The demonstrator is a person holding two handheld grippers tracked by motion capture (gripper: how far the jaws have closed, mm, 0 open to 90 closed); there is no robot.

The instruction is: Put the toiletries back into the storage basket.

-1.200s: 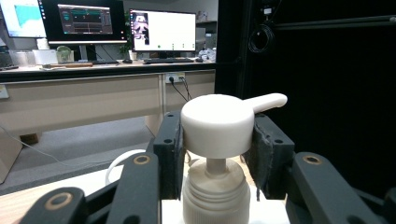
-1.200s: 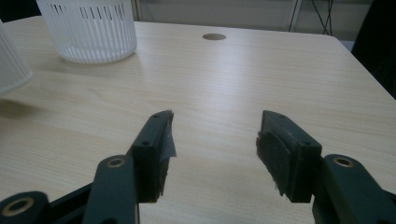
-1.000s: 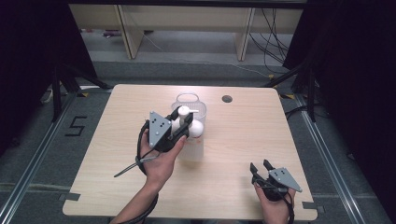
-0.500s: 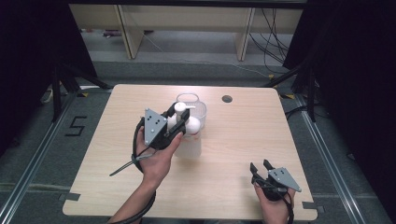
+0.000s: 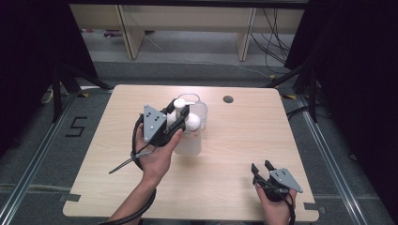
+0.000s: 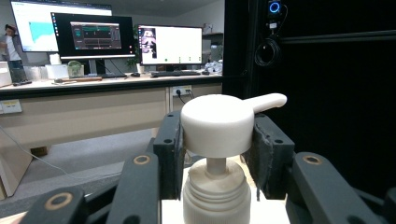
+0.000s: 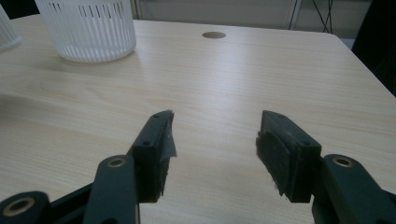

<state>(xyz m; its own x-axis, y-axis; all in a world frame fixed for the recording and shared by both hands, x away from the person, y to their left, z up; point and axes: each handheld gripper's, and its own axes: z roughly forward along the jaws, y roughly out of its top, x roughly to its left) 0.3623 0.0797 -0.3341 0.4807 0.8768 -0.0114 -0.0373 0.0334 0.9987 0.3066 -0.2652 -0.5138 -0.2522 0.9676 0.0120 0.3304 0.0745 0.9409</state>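
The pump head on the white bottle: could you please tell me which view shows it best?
The left gripper view: the pump head sits close up, clamped between the left gripper jaws. In the high view it is small and partly hidden. The right gripper view faces bare table.

My left gripper [image 5: 176, 119] is clamped shut on the pump head [image 6: 218, 122]; my right gripper [image 7: 212, 151] rests low, jaws spread apart.

A white pump head [image 6: 219, 123] is clamped between the left gripper's [image 6: 215, 154] black fingers [image 6: 169, 151]; monitors [image 6: 95, 36] are seen behind.
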